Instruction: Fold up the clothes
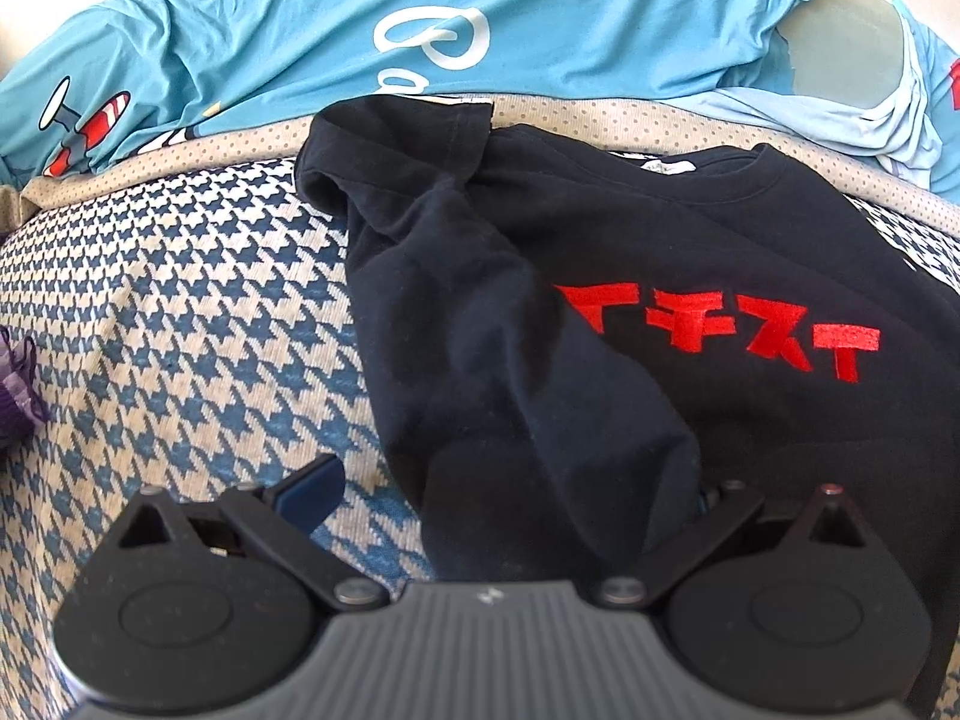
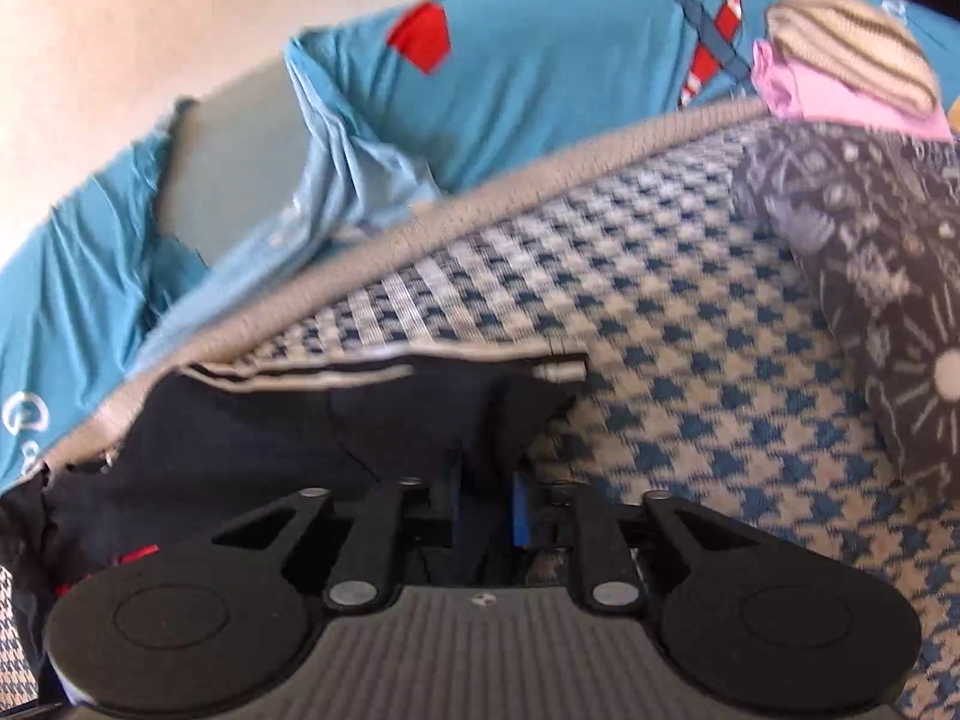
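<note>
A black T-shirt [image 1: 690,312] with red lettering lies on the houndstooth blue-and-cream cover [image 1: 180,312], its left sleeve folded in over the body. My left gripper [image 1: 510,480] is open at the shirt's lower left edge; its left finger [image 1: 312,489] rests on the cover and the right finger is hidden under black fabric. My right gripper [image 2: 486,516] is shut on the black shirt's fabric [image 2: 300,432], near a striped hem, and holds it above the cover. That view is motion-blurred.
A blue printed sheet [image 1: 480,18] with cartoon prints lies bunched behind the cover. A dark patterned garment [image 2: 870,276] lies to the right, and folded pink and striped clothes [image 2: 840,72] sit beyond it. A purple item [image 1: 15,384] is at the far left.
</note>
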Available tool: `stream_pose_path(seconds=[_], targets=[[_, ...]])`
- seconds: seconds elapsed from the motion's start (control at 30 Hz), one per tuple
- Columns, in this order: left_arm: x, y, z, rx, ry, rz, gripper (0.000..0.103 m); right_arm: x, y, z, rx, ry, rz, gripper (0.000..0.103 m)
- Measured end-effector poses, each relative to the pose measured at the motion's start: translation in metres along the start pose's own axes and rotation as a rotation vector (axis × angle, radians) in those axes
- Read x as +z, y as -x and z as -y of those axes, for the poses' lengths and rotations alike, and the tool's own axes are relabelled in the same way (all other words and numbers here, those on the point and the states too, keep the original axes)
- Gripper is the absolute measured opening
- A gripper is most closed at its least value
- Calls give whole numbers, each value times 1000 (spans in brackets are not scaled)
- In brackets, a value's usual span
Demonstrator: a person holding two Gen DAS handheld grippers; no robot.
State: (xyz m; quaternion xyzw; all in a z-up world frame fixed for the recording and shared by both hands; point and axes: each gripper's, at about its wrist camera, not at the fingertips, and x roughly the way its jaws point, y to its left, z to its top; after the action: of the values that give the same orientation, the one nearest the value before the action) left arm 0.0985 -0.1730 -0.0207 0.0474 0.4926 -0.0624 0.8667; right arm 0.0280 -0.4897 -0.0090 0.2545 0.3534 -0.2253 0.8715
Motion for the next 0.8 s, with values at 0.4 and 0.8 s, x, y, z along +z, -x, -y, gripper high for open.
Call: stream_pose_path(seconds=[0.4,0.8], targets=[[-3,2,-3,10,6,-7,103,22,28,19,-37,-16,108,34],[-6,-3,-2,-1,10,2,103,33,-7,11,73,114,162,39]])
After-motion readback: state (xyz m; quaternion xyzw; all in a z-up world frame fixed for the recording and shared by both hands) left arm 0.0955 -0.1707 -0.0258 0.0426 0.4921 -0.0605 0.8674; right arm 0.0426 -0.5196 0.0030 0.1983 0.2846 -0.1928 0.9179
